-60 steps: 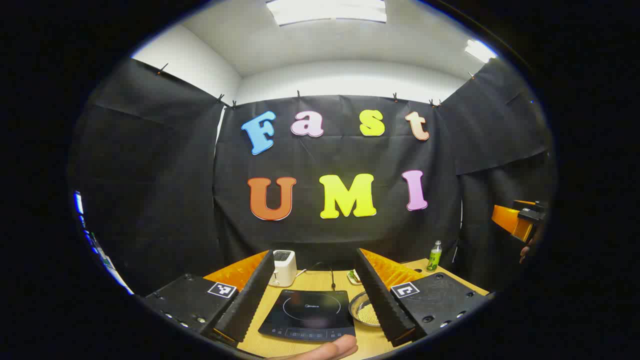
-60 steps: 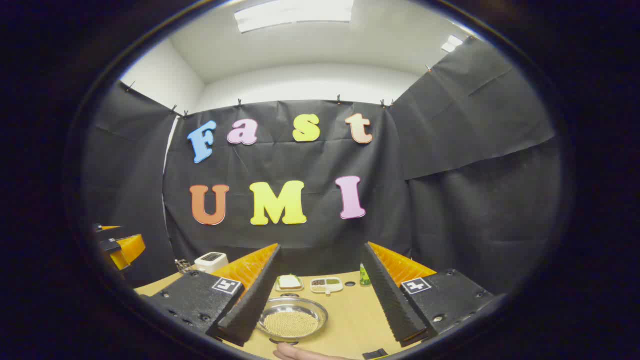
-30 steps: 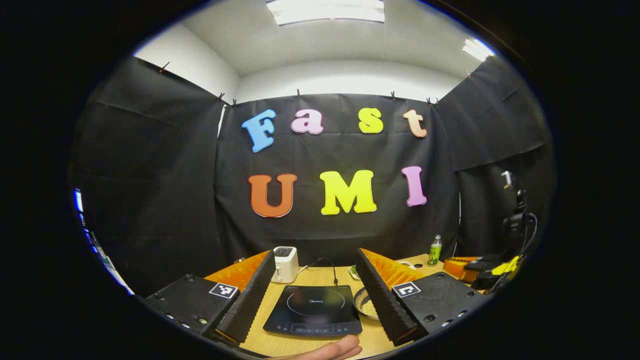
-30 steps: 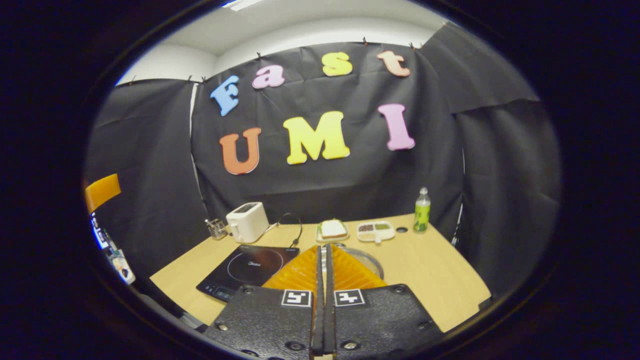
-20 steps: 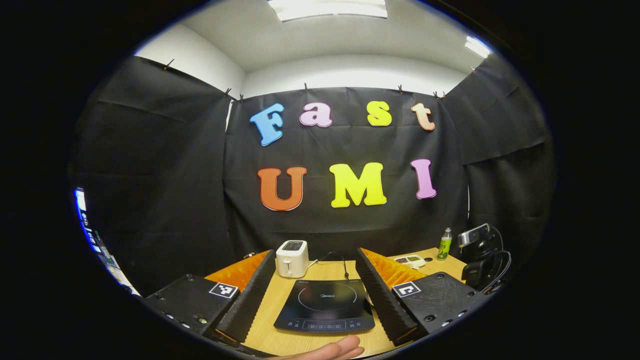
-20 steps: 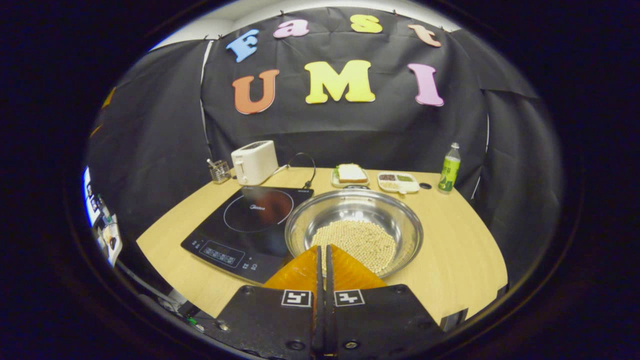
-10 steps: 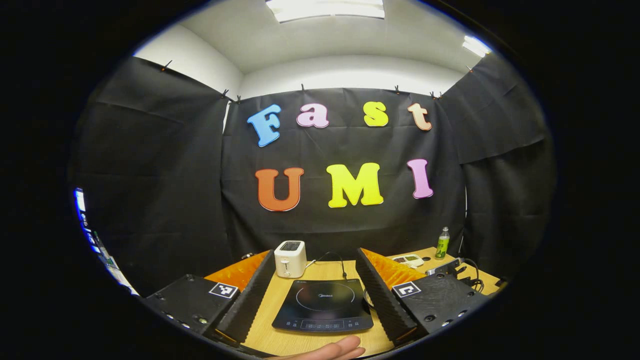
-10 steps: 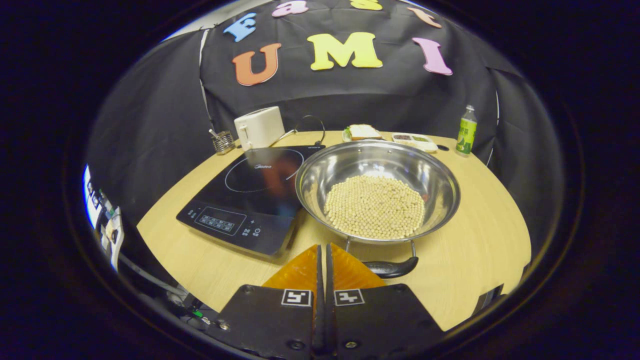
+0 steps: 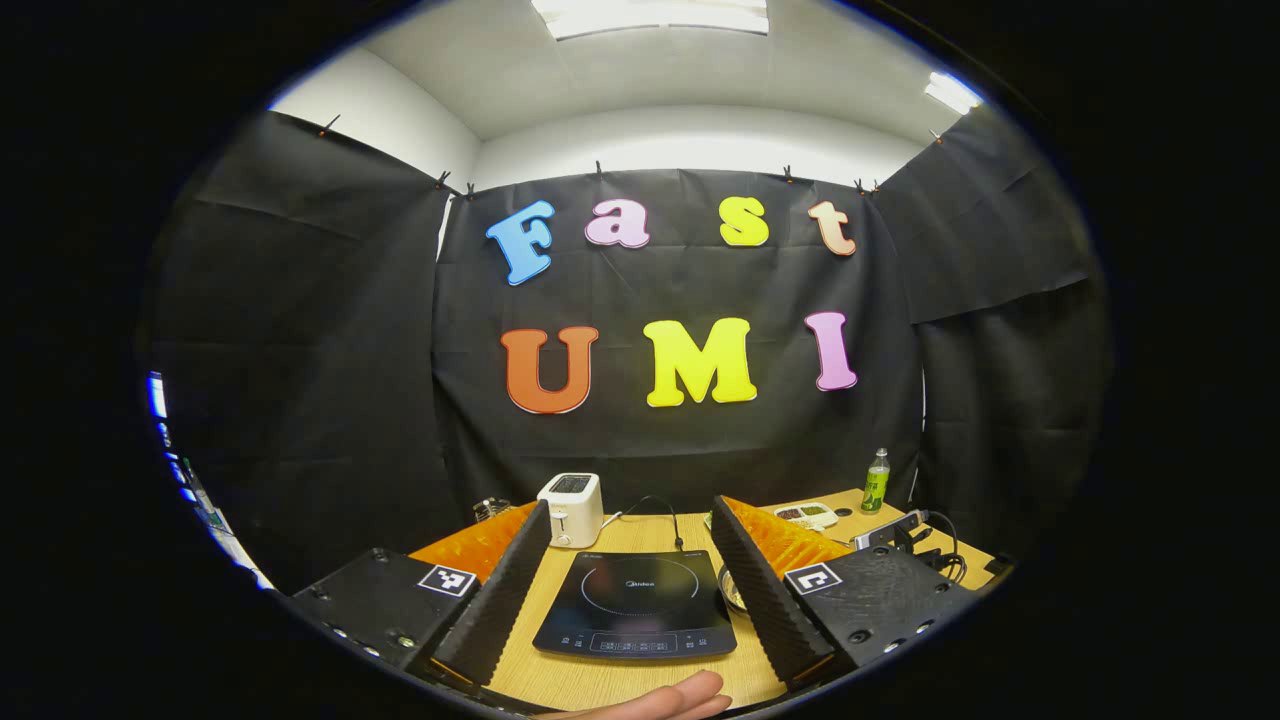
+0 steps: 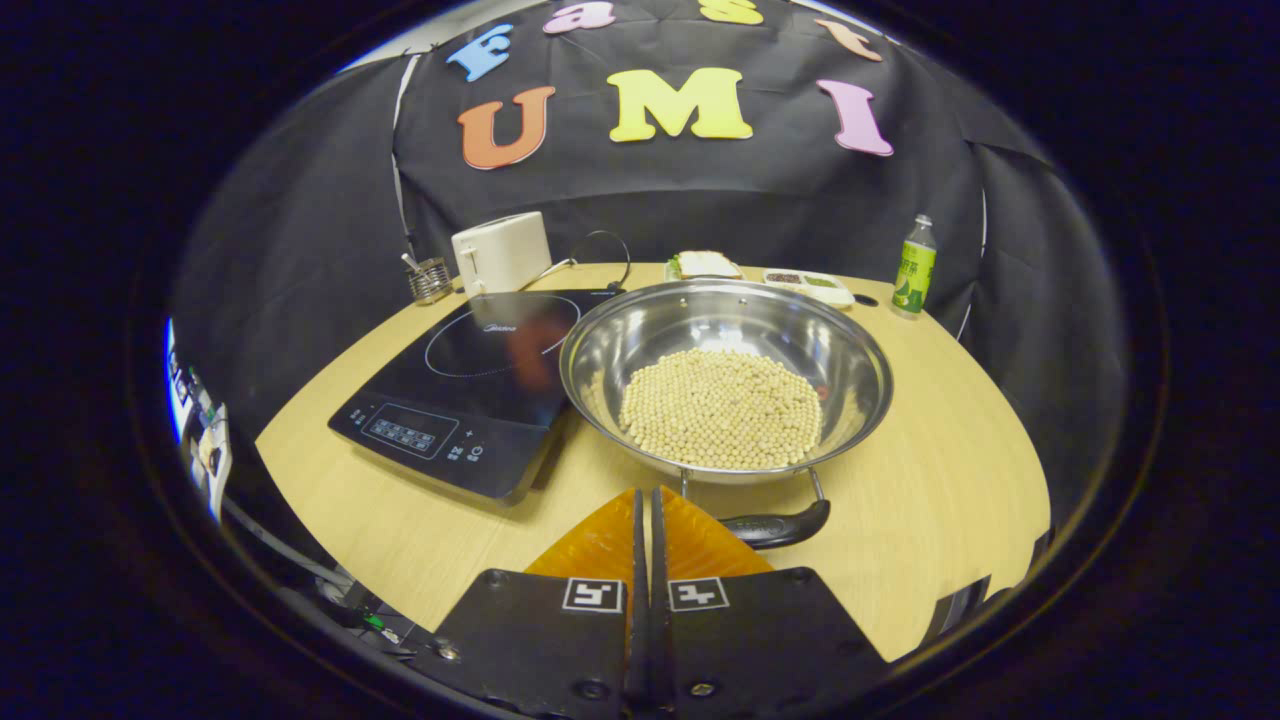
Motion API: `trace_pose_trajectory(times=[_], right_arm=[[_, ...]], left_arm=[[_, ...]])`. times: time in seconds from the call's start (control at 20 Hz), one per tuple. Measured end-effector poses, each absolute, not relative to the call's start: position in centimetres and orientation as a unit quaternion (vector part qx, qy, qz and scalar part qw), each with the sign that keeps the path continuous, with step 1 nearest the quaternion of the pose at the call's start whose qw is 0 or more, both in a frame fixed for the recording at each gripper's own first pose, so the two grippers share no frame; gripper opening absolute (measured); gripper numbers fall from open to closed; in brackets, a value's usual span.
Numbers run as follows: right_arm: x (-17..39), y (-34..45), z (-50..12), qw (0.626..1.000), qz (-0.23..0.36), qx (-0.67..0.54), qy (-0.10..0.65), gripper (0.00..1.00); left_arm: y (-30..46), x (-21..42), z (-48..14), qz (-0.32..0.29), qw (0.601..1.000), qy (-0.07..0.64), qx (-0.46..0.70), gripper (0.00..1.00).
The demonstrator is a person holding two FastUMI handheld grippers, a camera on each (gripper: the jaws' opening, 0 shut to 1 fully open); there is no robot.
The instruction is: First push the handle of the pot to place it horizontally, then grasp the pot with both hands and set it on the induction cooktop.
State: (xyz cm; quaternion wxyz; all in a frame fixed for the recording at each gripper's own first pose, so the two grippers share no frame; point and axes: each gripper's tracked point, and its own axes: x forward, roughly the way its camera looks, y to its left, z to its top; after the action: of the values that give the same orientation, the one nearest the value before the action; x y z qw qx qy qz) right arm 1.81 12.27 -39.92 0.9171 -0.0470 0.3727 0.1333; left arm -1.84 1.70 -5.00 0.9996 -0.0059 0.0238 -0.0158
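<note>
White toaster (image 10: 501, 253) at the back left of the wooden table (image 10: 940, 520), black cord (image 10: 600, 240) looping from it. Small wire holder (image 10: 431, 281) just left of the toaster. Plate with sandwich (image 10: 705, 264) and divided snack tray (image 10: 808, 285) side by side at the back edge. Green bottle (image 10: 913, 268) upright at back right. In the left gripper view: toaster (image 9: 570, 508), bottle (image 9: 876, 482), tray (image 9: 807, 515).

black cloth wall (image 9: 300, 350), wooden table (image 10: 960, 500), ceiling light (image 9: 650, 15)
</note>
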Motion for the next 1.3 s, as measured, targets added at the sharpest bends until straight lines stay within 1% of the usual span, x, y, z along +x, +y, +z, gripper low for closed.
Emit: trace_pose_trajectory(times=[0.25,0.3,0.4,0.45,0.5,0.55,0.65,0.7,0.85,1.3], right_arm=[[2.0,10.6,-39.8,0.920,0.132,-0.074,0.362,0.04],[2.1,10.3,-39.9,0.920,0.134,-0.081,0.360,0.01],[2.3,9.4,-39.9,0.920,0.132,-0.099,0.356,0.01],[2.4,8.8,-39.7,0.921,0.127,-0.106,0.353,0.04],[2.6,8.3,-39.6,0.922,0.123,-0.110,0.351,0.01],[2.7,8.0,-39.4,0.922,0.122,-0.110,0.350,0.04],[3.1,7.2,-39.4,0.923,0.118,-0.104,0.351,0.04],[3.2,6.9,-39.4,0.923,0.115,-0.101,0.353,0.01],[3.5,5.8,-39.3,0.924,0.111,-0.101,0.353,0.04],[5.7,2.0,-39.3,0.920,0.102,-0.115,0.360,0.04]], left_arm=[[2.1,-2.1,-5.3,-0.018,0.999,0.026,-0.022,0.96],[2.1,-2.2,-5.4,-0.017,0.999,0.026,-0.022,0.96],[2.3,-2.2,-5.5,-0.016,0.999,0.026,-0.018,0.96],[2.3,-2.3,-5.6,-0.017,0.999,0.025,-0.015,0.96],[2.3,-2.2,-5.7,-0.018,0.999,0.025,-0.013,0.96],[2.3,-2.1,-5.9,-0.019,0.999,0.026,-0.013,0.96],[2.1,-2.0,-6.3,-0.021,0.999,0.030,-0.014,0.96],[2.0,-1.9,-6.5,-0.021,0.999,0.032,-0.014,0.96],[1.4,-1.8,-6.5,-0.026,0.999,0.033,-0.016,0.96],[0.9,-2.7,-6.2,-0.033,0.999,0.021,-0.017,0.96]])
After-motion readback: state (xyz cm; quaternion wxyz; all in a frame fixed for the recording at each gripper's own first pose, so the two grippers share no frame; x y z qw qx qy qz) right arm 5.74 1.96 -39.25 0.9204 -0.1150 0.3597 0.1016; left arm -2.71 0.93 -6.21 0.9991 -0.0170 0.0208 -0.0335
